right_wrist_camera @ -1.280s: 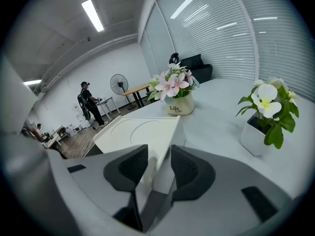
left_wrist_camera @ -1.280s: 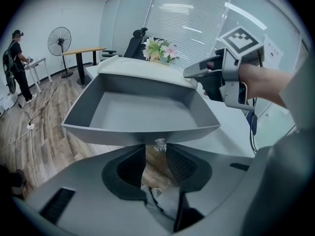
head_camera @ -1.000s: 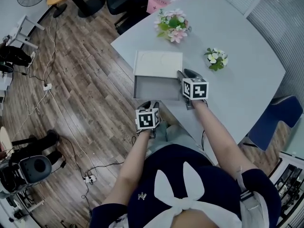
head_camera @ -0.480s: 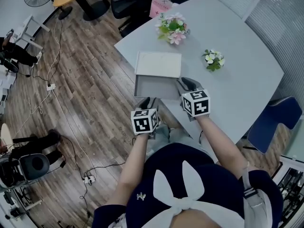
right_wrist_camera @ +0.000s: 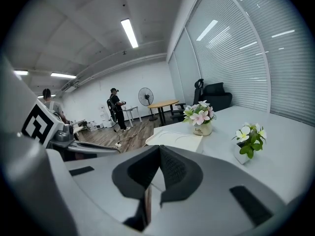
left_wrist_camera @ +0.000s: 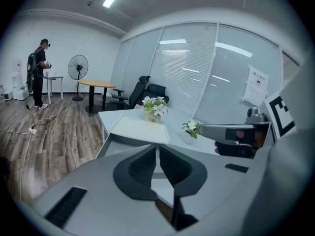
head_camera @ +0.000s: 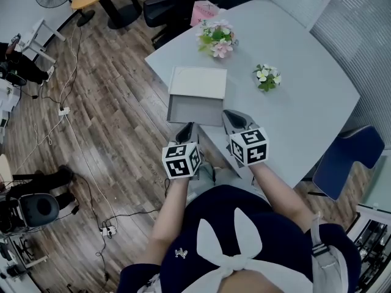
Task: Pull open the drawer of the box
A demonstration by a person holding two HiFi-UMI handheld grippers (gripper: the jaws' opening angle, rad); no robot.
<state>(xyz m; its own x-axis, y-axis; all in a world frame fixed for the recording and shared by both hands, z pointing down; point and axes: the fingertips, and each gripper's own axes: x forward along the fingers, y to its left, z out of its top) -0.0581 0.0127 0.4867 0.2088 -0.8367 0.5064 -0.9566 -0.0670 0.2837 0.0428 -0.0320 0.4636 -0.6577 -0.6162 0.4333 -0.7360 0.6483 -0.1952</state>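
Observation:
The white box [head_camera: 197, 82] lies flat near the grey table's [head_camera: 305, 108] left edge. Its drawer [head_camera: 194, 110] stands pulled out towards me and looks hollow. My left gripper [head_camera: 186, 127] hovers just short of the drawer's front, off the table edge; its jaws are closing to a thin slit with nothing between them. My right gripper [head_camera: 228, 115] is over the table beside the drawer's right front corner, shut and holding nothing. The left gripper view shows the left gripper [left_wrist_camera: 157, 149] facing the box [left_wrist_camera: 140, 128]. In the right gripper view, the right gripper [right_wrist_camera: 160, 149] points towards the box [right_wrist_camera: 178, 141].
A vase of pink and white flowers [head_camera: 215, 38] and a small white-flowered plant [head_camera: 264, 76] stand behind the box. A pink bag [head_camera: 204, 10] sits at the far table corner and a blue chair [head_camera: 347, 157] at the right. Wooden floor with cables lies to the left.
Both grippers have drawn back a little from the drawer front towards me, and their jaws have closed. The drawer stays pulled out as before.

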